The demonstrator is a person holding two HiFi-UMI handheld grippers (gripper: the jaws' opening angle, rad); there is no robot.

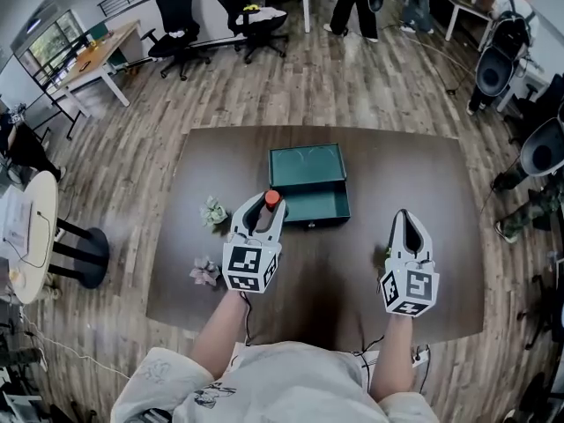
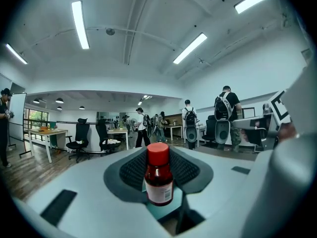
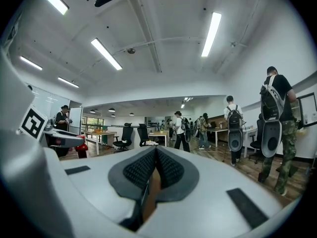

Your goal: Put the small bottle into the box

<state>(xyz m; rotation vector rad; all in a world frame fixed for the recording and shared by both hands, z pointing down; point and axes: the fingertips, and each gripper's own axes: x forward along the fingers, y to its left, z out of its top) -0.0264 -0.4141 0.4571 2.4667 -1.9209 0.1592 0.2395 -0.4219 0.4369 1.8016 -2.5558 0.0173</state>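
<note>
A small brown bottle with a red cap and a white label stands upright between the pads of my left gripper, which is shut on it. In the left gripper view the bottle fills the middle, held at its body by that gripper. The teal box lies open on the dark table, just beyond and right of the bottle, its lid laid back. My right gripper hovers at the table's right, its jaws together with nothing in them. In its own view the right gripper is shut.
Two small potted plants sit on the table left of my left gripper. The table's near edge is close to my body. Office chairs, desks and standing people are on the wooden floor beyond the table.
</note>
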